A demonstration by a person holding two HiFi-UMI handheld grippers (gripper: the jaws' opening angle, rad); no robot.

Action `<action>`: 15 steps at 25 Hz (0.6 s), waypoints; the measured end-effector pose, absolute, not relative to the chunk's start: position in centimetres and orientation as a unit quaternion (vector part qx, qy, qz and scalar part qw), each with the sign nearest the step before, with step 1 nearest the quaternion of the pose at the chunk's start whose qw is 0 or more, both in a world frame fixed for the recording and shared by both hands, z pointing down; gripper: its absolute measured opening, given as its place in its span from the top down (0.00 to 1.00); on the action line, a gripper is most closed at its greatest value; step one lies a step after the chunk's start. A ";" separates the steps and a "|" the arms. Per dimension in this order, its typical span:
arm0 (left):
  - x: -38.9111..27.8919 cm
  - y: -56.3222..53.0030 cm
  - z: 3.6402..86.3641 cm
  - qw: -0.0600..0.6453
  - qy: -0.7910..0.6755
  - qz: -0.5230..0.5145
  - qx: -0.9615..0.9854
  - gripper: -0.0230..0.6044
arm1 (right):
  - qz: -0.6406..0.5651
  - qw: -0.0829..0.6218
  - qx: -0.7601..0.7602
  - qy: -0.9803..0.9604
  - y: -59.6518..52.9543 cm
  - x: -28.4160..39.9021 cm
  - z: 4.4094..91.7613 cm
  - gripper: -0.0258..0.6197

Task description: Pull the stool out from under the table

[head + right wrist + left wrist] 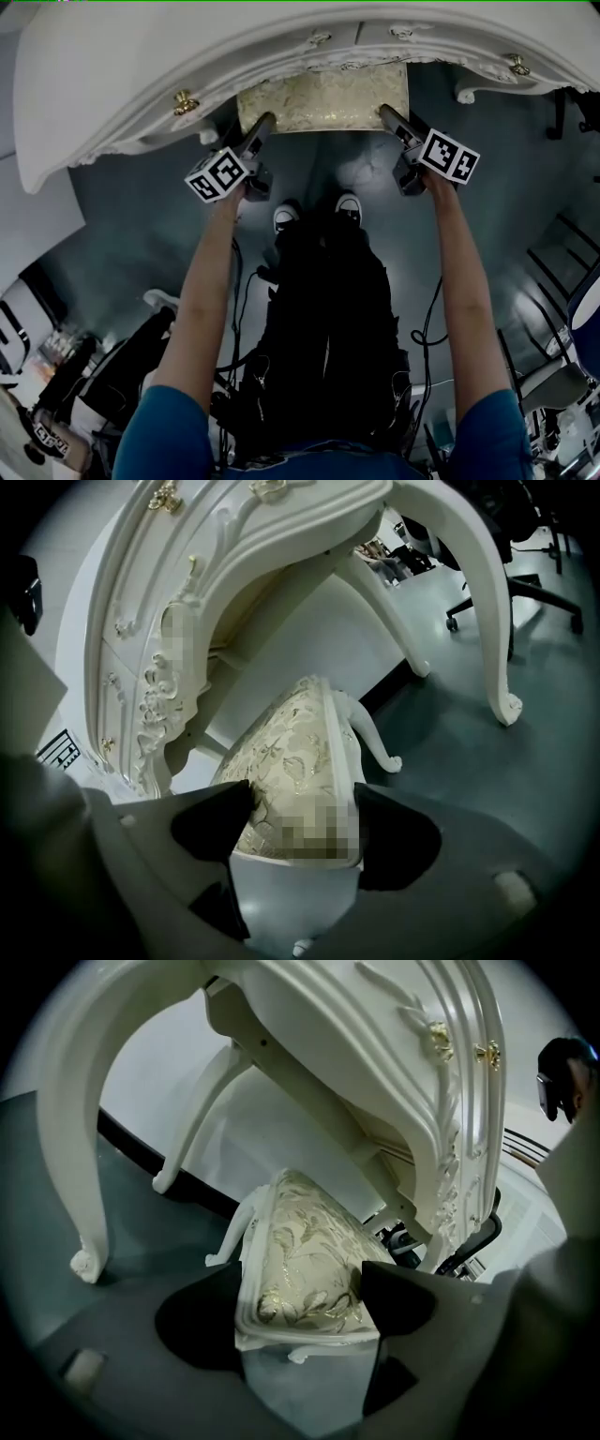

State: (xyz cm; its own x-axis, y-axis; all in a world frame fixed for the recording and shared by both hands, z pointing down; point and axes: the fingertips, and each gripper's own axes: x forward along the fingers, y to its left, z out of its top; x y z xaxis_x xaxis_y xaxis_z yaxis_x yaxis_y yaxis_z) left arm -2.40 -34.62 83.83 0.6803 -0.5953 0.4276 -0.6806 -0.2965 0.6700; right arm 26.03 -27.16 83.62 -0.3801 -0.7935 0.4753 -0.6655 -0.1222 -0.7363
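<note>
Clamped across the left front corner of the stool (323,98) is the left gripper (263,127). In the left gripper view the white rim is met by one jaw and the gold-patterned cushion (305,1265) by the other, with no gap to be seen. The gripper is angled downward, probably so that it passes beneath the carved front of the table (141,66).

In the middle, the stool is tucked under the table between its curved legs (80,1147). Only a strip of the seat is shown past the table's edge in the head view. The task is therefore judged barely begun. The person's shoes (317,214) are planted on the grey floor just short of the seat, which leaves room for it to be drawn back.

At the right, the matching corner is pinched by the right gripper (392,117), the seat filling the space between its jaws. A corner grip at each side was likely chosen so that the pull is shared evenly and the stool is kept from slewing into a table leg.
</note>
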 end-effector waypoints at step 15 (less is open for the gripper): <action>-5.6 -21.7 84.5 0.468 -0.390 0.079 0.789 0.31 | -0.550 0.019 -0.523 0.651 -14.7 23.0 84.6 0.42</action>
